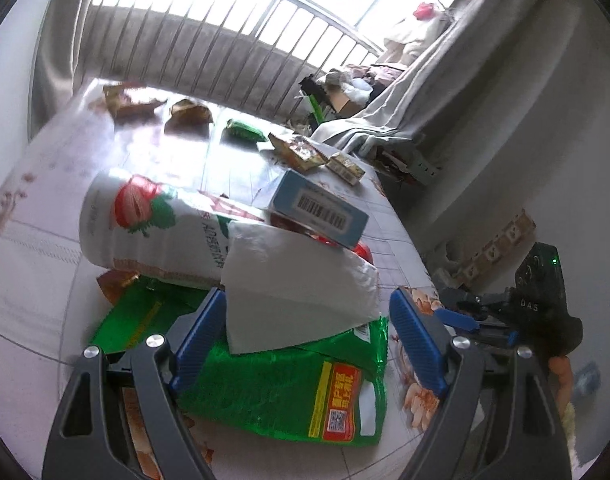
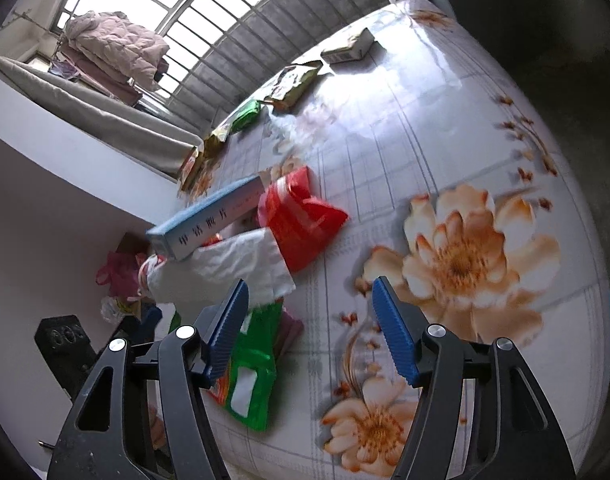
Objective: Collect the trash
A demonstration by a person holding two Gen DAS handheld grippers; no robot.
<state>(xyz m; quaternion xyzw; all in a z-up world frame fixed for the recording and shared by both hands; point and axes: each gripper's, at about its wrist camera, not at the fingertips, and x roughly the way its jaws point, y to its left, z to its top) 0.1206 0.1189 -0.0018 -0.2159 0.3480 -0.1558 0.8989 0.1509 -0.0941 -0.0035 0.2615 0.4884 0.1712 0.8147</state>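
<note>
A heap of trash lies on the floral table (image 2: 445,140). In it are a green foil bag (image 1: 281,396), a white tissue (image 1: 297,292) on top of the bag, a blue box (image 1: 317,208), a red packet (image 2: 305,220) and a white strawberry-printed pack (image 1: 153,228). My left gripper (image 1: 307,300) is open. Its fingers stand wide on either side of the tissue and over the green bag, not pressing on them. My right gripper (image 2: 311,284) is open to the right of the heap with only tablecloth between its fingers. Its left finger overlaps the green bag (image 2: 253,380).
Along the table's far edge lie brown wrappers (image 1: 189,116), a small green packet (image 1: 241,130) and yellowish cartons (image 1: 301,152). Beyond are a railed window and a grey curtain (image 1: 425,92). The table edge drops off at the right (image 2: 577,200).
</note>
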